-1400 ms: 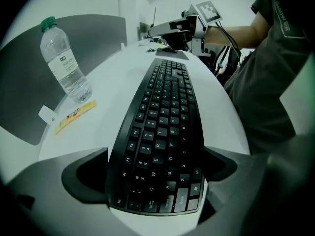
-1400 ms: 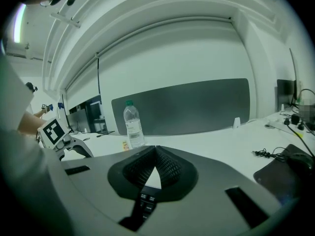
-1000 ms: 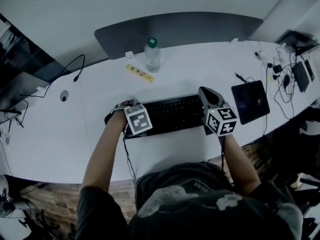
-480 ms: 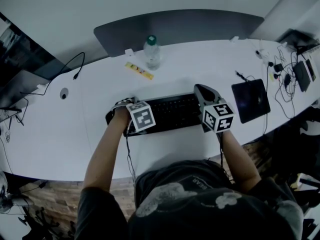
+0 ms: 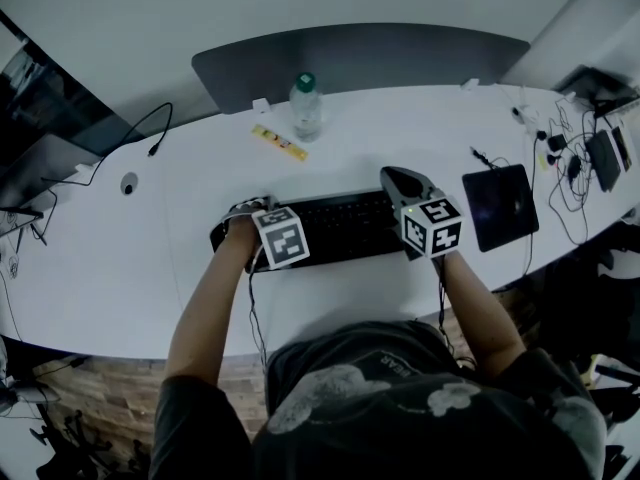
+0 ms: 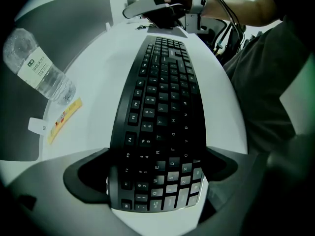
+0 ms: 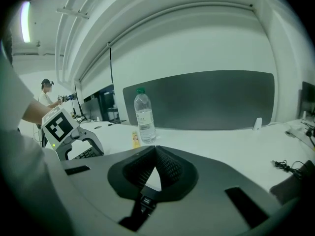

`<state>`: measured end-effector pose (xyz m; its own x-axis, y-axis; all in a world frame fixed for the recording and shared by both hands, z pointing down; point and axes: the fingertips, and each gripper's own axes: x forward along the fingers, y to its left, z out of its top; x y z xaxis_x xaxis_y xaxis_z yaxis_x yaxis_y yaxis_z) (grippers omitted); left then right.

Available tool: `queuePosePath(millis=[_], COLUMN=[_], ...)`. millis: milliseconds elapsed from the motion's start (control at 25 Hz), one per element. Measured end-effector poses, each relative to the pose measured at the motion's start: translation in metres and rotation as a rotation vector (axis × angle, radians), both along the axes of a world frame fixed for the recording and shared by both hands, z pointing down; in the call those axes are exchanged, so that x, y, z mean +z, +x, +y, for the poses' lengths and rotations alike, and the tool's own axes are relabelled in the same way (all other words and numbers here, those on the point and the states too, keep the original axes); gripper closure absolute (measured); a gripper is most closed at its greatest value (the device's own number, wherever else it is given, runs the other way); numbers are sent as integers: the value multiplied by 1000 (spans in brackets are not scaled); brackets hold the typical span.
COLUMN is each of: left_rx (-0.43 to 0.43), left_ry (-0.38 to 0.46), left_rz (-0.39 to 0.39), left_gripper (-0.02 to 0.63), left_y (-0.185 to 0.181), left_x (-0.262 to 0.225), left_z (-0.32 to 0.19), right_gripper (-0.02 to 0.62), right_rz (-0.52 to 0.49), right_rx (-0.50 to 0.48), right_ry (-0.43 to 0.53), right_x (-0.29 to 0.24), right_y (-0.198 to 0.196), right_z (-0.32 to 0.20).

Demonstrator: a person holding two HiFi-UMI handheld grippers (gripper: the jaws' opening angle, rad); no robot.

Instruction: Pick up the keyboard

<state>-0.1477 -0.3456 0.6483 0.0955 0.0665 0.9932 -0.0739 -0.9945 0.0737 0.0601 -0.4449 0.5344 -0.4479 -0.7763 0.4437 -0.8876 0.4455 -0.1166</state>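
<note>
The white desk (image 5: 340, 293) fills most of the head view, with a grey panel (image 5: 360, 58) standing along its far edge, well behind the keyboard. The keyboard (image 5: 345, 228) lies across the middle of the desk, straight in front of the person.

A black pad (image 5: 500, 206) lies flat just off the keyboard's right end, and loose cables (image 5: 560, 148) lie further out beyond it.

The left gripper (image 6: 155, 168) points down over the keyboard's left end. Its jaws straddle that end, and both pads press the front and back edges, so it is clamped on the keyboard.

The right gripper (image 7: 156, 154) sits at the keyboard's right end with its jaws together, tips meeting. A sliver of keys shows low between them. I cannot tell whether they pinch the edge or only rest against it.

By my reading the task is about halfway. One end is gripped and the other is attended, but the keyboard looks still down on the desk, so the lift remains.

The only container is a clear bottle (image 5: 305, 108), upright and capped green, well behind the keyboard's left half. Its fill level is unclear. A yellow strip (image 5: 278, 143) lies between it and the keyboard.
</note>
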Motion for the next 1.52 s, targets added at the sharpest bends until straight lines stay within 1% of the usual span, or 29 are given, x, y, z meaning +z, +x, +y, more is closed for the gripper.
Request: queuePosePath(millis=[160, 240, 320, 360, 400, 480, 520, 560, 600, 640, 680, 720, 800, 840, 920, 1000, 1080, 1160, 1320, 1440, 1520], left_rx=[1, -1, 0, 1, 1, 2, 2, 2, 2, 1, 1, 1, 4, 5, 5, 4, 7, 16, 24, 14, -2], left_ry=[33, 54, 71, 79, 87, 105, 115, 124, 132, 138, 141, 144, 147, 149, 157, 169, 184, 204, 241, 245, 239], left_rz=[21, 30, 31, 32, 34, 42, 46, 47, 47, 47, 49, 51, 57, 60, 67, 74, 78, 78, 77, 71, 62], left_gripper=[32, 34, 34, 34, 34, 34, 34, 34, 34, 34, 34, 34, 34, 34, 34, 34, 34, 37, 44, 44, 43], left_y=[0, -1, 0, 0, 1, 1, 1, 1, 1, 1, 2, 2, 2, 2, 2, 2, 3, 3, 3, 2, 0], left_x=[-3, -4, -6, -7, -7, -9, -9, -10, -10, -10, -11, -11, -12, -12, -13, -14, -15, -16, -18, -18, -17], left_z=[0, -1, -1, -1, -1, 0, 0, 0, 0, 0, 0, 0, 0, 0, 0, 0, 0, 0, 3, 5, 6], right_gripper=[594, 594, 594, 594, 594, 592, 556, 441, 370, 352, 343, 338, 341, 350, 365, 407, 417, 440, 446, 449, 466], right_rz=[-3, 13, 48, 65, 75, 69, 60, 52, 51, 60, 73, 82, 85, 92, 117, 130, 132, 147, 187, 213, 233], right_rx=[-14, -30, -88, -148, -231, -444, -570, -701, -823, -920, -990, -1037, -1089, -1107, -1145, -1190, -1227, -1256, -1298, -1316, -1316], right_ry=[3, -4, -34, -69, -123, -284, -384, -493, -604, -704, -791, -872, -1010, -1062, -1142, -1200, -1246, -1280, -1313, -1348, -1368], right_x=[-1, 2, 8, 13, 19, 35, 43, 51, 58, 65, 71, 76, 84, 88, 95, 99, 101, 101, 102, 103, 104], right_y=[-2, -4, -8, -12, -18, -35, -45, -53, -59, -61, -61, -60, -58, -57, -59, -62, -65, -65, -64, -60, -58], right_z=[-4, -7, -9, -9, -8, -2, 4, 14, 24, 33, 38, 43, 50, 53, 58, 64, 70, 74, 83, 94, 101])
